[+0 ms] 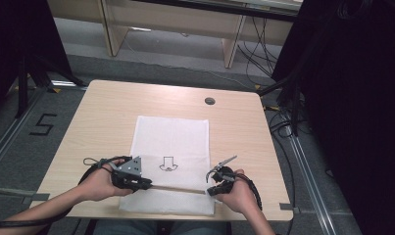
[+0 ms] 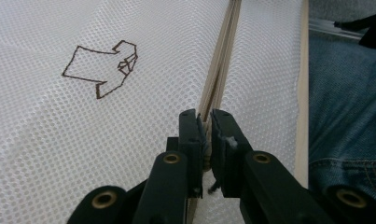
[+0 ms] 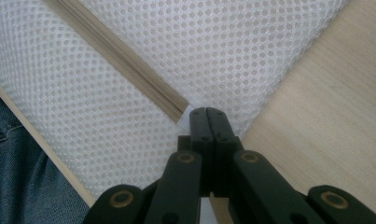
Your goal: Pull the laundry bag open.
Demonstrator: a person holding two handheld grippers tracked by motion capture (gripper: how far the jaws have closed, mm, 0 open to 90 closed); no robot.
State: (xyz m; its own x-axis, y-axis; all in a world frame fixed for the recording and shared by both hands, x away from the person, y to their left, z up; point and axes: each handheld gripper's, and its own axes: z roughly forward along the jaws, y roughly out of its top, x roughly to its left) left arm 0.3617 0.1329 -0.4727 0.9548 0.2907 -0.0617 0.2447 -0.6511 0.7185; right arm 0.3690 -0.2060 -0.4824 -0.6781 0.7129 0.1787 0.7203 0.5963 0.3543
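A white mesh cloth [image 1: 171, 134] lies flat on the wooden table [image 1: 102, 112], with a small dark arrow-shaped mark [image 1: 168, 164] [image 2: 104, 70] drawn on it. A thin beige strip [image 1: 178, 188] [image 2: 218, 79] [image 3: 115, 60] runs across the cloth near its front edge. At the strip's left end my left gripper [image 1: 147, 185] [image 2: 207, 122] is shut, the strip pinched between its pads. My right gripper [image 1: 209, 190] [image 3: 207, 115] is shut on the strip's right end, at the cloth's right edge. Both hands rest low on the table.
A round cable hole [image 1: 209, 101] sits near the table's far edge. The table's front edge [image 2: 303, 93] is close behind the grippers, with the person's jeans [image 2: 349, 102] below it. Dark stands and cables are on the floor to the right.
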